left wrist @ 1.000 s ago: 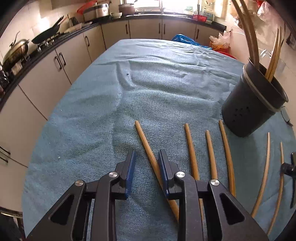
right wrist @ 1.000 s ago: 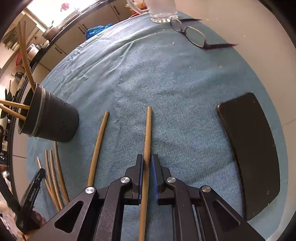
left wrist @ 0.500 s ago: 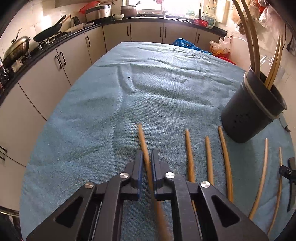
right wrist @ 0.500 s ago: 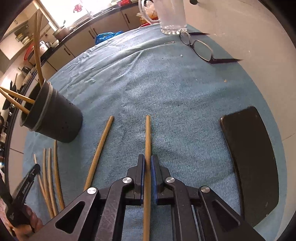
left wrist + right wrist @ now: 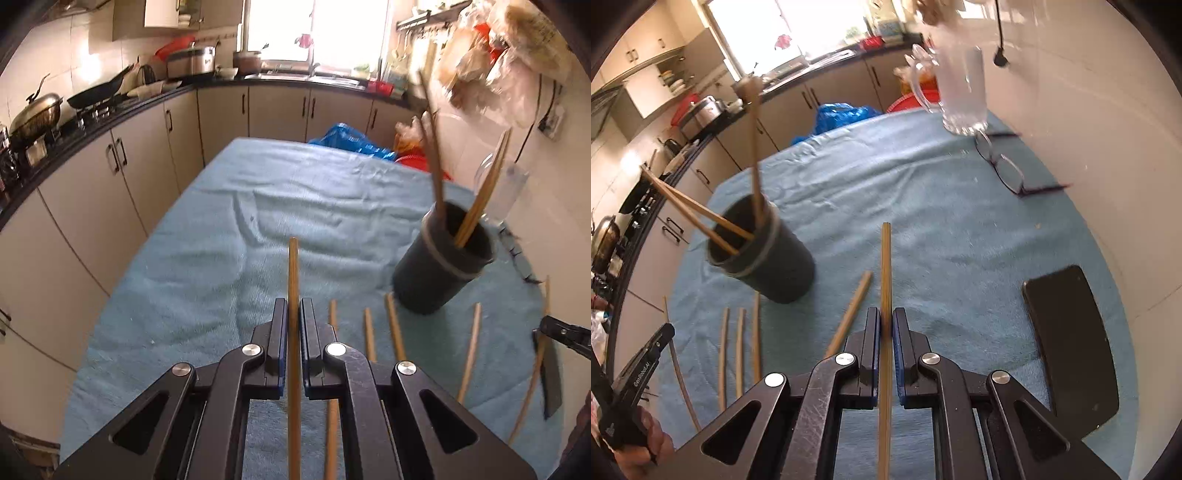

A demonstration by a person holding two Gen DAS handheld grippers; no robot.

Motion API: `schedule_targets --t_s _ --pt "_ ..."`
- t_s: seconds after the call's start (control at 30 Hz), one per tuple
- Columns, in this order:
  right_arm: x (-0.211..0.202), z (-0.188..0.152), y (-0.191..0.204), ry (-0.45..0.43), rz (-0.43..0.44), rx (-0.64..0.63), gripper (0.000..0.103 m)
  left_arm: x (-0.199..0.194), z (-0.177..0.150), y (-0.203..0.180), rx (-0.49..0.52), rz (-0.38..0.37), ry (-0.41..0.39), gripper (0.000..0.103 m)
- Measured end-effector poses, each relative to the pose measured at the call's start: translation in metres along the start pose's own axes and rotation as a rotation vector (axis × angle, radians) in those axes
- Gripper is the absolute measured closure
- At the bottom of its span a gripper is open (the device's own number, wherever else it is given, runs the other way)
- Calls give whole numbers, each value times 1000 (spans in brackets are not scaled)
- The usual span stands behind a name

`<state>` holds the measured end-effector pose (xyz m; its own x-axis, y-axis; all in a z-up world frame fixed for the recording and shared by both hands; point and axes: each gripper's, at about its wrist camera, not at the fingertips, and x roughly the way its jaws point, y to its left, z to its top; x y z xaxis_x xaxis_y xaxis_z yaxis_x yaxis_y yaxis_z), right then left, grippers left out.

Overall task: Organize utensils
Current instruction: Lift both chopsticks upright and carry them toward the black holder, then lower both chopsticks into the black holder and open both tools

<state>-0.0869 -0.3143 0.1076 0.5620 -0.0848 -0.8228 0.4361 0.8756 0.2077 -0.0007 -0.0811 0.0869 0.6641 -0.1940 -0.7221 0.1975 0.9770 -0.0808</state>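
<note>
My left gripper [image 5: 293, 308] is shut on a wooden chopstick [image 5: 293, 273] and holds it lifted above the blue cloth. My right gripper [image 5: 885, 317] is shut on another wooden chopstick [image 5: 886, 266], also lifted. A dark utensil holder [image 5: 441, 271] with several chopsticks stands on the cloth, ahead and right of the left gripper; in the right wrist view the holder [image 5: 775, 266] is ahead and left. Several loose chopsticks [image 5: 393, 326] lie flat in front of the holder; they also show in the right wrist view [image 5: 738, 343]. One more chopstick [image 5: 851, 312] lies just left of the right gripper.
A black phone [image 5: 1075, 343] lies on the cloth at the right. Glasses [image 5: 1008, 170] and a glass mug [image 5: 956, 92] sit at the far right by the wall. Kitchen cabinets [image 5: 110, 177] run along the table's left side. The blue cloth [image 5: 295, 199] covers the table.
Both grippers have risen and tilted up, each lifting its chopstick off the cloth. The left gripper closed on its chopstick a second ago; the right was shut throughout.
</note>
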Motion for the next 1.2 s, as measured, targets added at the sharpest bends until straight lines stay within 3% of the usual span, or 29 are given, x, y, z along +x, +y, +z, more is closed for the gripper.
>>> schedule_targets --t_s 0.43,0.93,1.2 --pt "-39 7 26 -96 41 -21 96 -57 22 -2 11 -86 -89 97" --pt "-82 23 34 -196 69 -18 96 -80 44 -6 22 -122 -142 97" --pt "-103 50 45 -257 93 -48 96 -93 71 -15 30 -144 -187 97"
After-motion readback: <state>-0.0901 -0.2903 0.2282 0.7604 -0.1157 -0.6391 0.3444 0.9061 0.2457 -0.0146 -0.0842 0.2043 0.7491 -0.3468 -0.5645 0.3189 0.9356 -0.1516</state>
